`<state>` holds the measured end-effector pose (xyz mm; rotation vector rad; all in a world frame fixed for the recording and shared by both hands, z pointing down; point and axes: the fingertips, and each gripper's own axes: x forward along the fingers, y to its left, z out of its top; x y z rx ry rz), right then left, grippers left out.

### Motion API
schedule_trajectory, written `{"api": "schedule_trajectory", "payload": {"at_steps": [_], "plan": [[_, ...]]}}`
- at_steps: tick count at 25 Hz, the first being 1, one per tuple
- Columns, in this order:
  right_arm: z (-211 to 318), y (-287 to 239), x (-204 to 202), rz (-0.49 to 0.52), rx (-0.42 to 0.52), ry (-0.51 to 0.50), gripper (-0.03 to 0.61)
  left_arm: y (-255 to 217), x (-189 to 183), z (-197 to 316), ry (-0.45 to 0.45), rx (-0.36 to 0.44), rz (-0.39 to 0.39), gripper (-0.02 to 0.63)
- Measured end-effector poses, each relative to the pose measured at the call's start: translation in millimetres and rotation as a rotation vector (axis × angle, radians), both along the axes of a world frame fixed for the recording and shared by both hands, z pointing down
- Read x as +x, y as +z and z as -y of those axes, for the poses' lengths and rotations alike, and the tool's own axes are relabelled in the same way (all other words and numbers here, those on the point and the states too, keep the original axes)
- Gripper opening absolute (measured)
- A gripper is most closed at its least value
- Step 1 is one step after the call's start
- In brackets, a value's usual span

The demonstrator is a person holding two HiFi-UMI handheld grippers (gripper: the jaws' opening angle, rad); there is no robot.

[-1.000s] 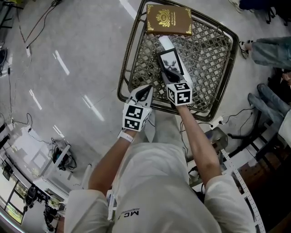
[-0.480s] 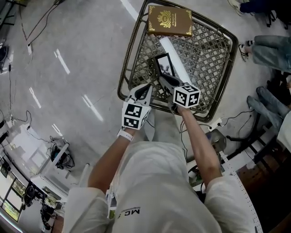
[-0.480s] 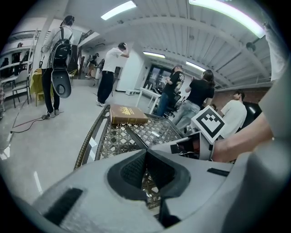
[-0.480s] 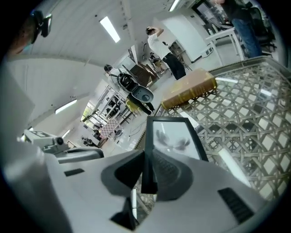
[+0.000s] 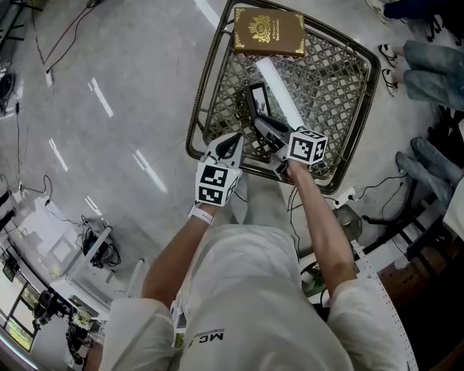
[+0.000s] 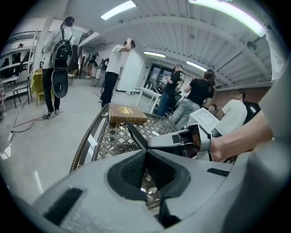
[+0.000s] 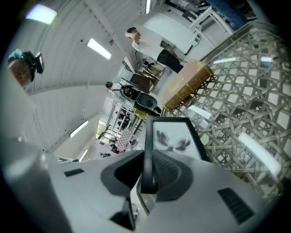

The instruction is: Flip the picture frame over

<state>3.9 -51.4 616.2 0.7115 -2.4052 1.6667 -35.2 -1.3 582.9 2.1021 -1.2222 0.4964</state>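
One picture frame (image 7: 175, 136): right tongs (image 7: 148, 157) grip it (left tongs (image 6: 145, 152) closed).

**A:** Setting, quick?

**B:** Lab or workshop hall. A big open work room, not a home.

**A:** Based on what?

**B:** Bare polished grey floor (image 5: 130, 87) with a tangle of cables and gear (image 5: 98, 246) sitting on it. There's a power strip (image 5: 353, 194) on the ground and a perforated metal rail (image 5: 388, 297) beside it. The ridged ceiling (image 6: 182, 36) has long strip lights (image 6: 118, 9).

**A:** People?

**B:** Several standing in groups (image 6: 188, 91), and one wearing a backpack (image 6: 61, 50). Someone's legs (image 5: 431, 72) show at the edge of the head view.

**A:** Furniture?

**B:** White cabinet (image 6: 132, 70). Racks of equipment (image 7: 120, 120) far back in the right gripper view, too small to identify.
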Motion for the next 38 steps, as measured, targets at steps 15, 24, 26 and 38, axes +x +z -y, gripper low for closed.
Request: {"api": "schedule_trajectory", "payload": {"at_steps": [15, 24, 26, 38], "plan": [[17, -6, 32, 0.343, -0.180, 0.174, 0.077, 3, 21, 7, 0.022, -0.004, 0.009, 0.023], [23, -6, 65, 0.345, -0.163, 0.231, 0.084, 4, 35, 10, 0.053, -0.012, 0.016, 0.023], [24, -5, 74, 0.335, -0.153, 0.244, 0.084, 4, 40, 11, 0.064, -0.012, 0.015, 0.023], [26, 23, 99, 0.081, -0.100, 0.265, 0.022, 5, 55, 13, 0.093, -0.013, 0.013, 0.023]]}}
